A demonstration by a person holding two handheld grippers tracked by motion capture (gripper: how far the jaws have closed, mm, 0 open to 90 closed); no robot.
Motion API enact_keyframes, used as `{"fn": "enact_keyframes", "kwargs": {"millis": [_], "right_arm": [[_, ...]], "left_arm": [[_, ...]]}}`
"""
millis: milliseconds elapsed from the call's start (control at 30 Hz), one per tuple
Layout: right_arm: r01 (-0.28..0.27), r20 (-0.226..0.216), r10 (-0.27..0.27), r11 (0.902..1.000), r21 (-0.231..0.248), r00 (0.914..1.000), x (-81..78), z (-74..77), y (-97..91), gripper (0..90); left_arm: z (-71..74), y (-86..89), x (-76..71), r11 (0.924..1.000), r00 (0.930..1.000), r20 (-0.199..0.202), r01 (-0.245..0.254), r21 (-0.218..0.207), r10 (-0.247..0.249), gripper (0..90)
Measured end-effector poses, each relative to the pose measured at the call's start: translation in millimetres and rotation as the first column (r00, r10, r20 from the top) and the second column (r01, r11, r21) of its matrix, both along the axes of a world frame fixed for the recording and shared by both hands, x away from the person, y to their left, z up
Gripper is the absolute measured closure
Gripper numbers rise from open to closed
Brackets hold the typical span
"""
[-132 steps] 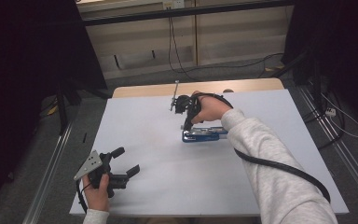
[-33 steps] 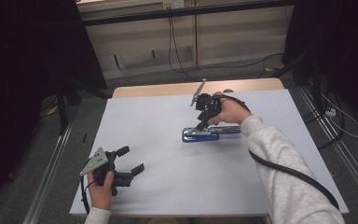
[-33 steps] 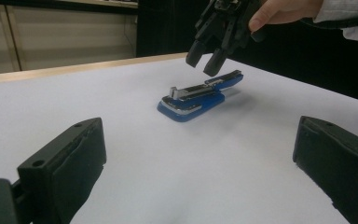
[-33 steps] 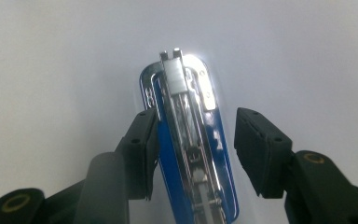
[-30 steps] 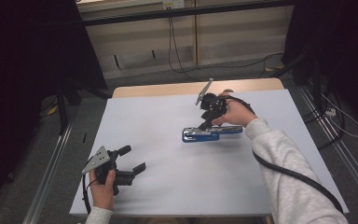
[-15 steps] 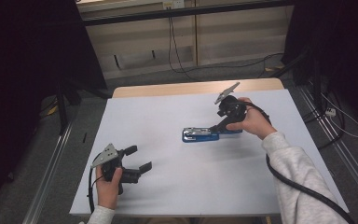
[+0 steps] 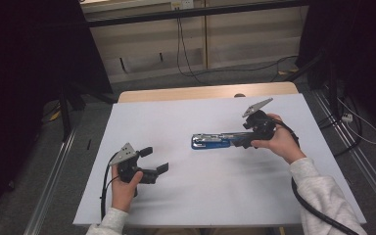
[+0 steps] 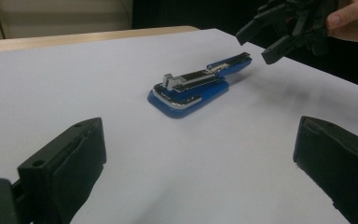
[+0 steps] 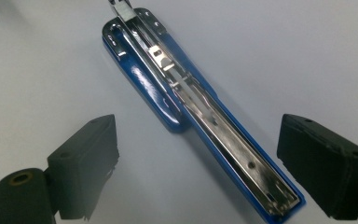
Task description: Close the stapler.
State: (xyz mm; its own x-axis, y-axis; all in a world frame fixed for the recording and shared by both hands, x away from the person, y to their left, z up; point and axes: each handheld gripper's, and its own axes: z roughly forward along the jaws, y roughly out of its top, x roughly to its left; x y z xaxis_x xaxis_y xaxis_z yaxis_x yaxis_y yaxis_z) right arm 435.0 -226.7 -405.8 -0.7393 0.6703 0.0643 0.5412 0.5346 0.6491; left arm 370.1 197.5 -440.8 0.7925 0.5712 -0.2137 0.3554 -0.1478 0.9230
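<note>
1. Nearest the front edge of the white table (image 7: 274, 196), the left gripper (image 7: 152, 161) rests in the person's left hand (image 7: 122, 188), jaws spread wide with nothing between them.
2. Mid-table, well apart from it, lies a blue stapler (image 7: 215, 141), its chrome magazine (image 9: 205, 100) swung open and exposed.
3. At the stapler's right end, the right gripper (image 7: 247, 141) hangs just over it, jaws wide, straddling the raised arm without touching.
4. Beyond, cables (image 7: 186, 54) trail across the floor.

One blue stapler (image 7: 214, 141) lies on my table (image 7: 200, 196). I hold two grippers, the left gripper (image 7: 152, 161) and the right gripper (image 7: 240, 139).
</note>
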Motion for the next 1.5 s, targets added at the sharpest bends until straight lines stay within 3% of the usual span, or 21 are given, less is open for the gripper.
{"fn": "enact_keyframes", "kwargs": {"millis": [333, 700, 833, 900, 933, 1000, 1133, 1167, 1300, 1400, 1433, 1500], "right_arm": [[0.103, 0.022, -0.105, 0.9932, 0.054, 0.9943, -15.2, -6.2, -26.8, 11.7], [0.153, 0.040, -0.155, 0.9867, 0.056, 0.9871, -24.7, -9.1, -39.8, 16.5], [0.180, 0.044, -0.184, 0.9805, 0.078, 0.9819, -29.0, -9.6, -47.7, 27.2], [0.183, 0.044, -0.185, 0.9814, 0.060, 0.9817, -31.0, -11.0, -48.8, 32.5], [0.183, 0.044, -0.185, 0.9814, 0.060, 0.9817, -31.0, -11.0, -48.8, 32.5], [0.185, 0.060, -0.188, 0.9816, 0.046, 0.9803, -32.8, -12.7, -50.4, 42.3], [0.204, 0.044, -0.205, 0.9786, 0.025, 0.9778, -34.3, -17.0, -54.7, 52.7], [0.212, 0.040, -0.213, 0.9769, 0.023, 0.9762, -34.7, -18.1, -56.3, 56.8], [0.242, 0.038, -0.243, 0.9697, 0.031, 0.9692, -36.5, -20.7, -61.5, 69.6], [0.248, 0.041, -0.250, 0.9681, 0.031, 0.9675, -36.6, -22.6, -62.4, 74.1], [0.260, 0.037, -0.260, 0.9655, 0.016, 0.9648, -36.0, -26.1, -62.3, 78.7], [0.266, 0.040, -0.265, 0.9641, 0.000, 0.9633, -35.3, -30.1, -62.5, 84.5]], "left_arm": [[0.3, -17.1, 17.3, 0.9995, 0.9998, -0.004, -0.020, 0.025, 0.020, 2.4], [-0.8, -40.2, 32.8, 0.9990, 0.9981, -0.052, -0.030, 0.034, 0.032, 4.2], [-3.4, -47.6, 40.3, 0.9944, 0.9949, -0.080, -0.053, 0.091, 0.061, 15.4], [-3.2, -49.6, 42.2, 0.9926, 0.9947, -0.077, -0.060, 0.106, 0.068, 21.8], [-3.2, -49.6, 42.2, 0.9926, 0.9947, -0.077, -0.060, 0.106, 0.068, 24.3], [-2.7, -52.0, 44.4, 0.9918, 0.9945, -0.078, -0.060, 0.112, 0.069, 32.1], [-4.3, -54.5, 48.0, 0.9895, 0.9922, -0.100, -0.060, 0.131, 0.074, 47.6], [-6.1, -57.1, 51.0, 0.9870, 0.9926, -0.104, -0.047, 0.154, 0.064, 51.1], [-7.8, -63.3, 56.3, 0.9858, 0.9915, -0.118, -0.034, 0.164, 0.054, 66.5], [-8.7, -65.4, 59.1, 0.9856, 0.9912, -0.119, -0.038, 0.164, 0.058, 71.3], [-9.8, -65.6, 61.2, 0.9850, 0.9891, -0.132, -0.043, 0.167, 0.066, 77.0], [-11.5, -66.0, 65.3, 0.9811, 0.9861, -0.146, -0.050, 0.187, 0.079, 79.8]]}}
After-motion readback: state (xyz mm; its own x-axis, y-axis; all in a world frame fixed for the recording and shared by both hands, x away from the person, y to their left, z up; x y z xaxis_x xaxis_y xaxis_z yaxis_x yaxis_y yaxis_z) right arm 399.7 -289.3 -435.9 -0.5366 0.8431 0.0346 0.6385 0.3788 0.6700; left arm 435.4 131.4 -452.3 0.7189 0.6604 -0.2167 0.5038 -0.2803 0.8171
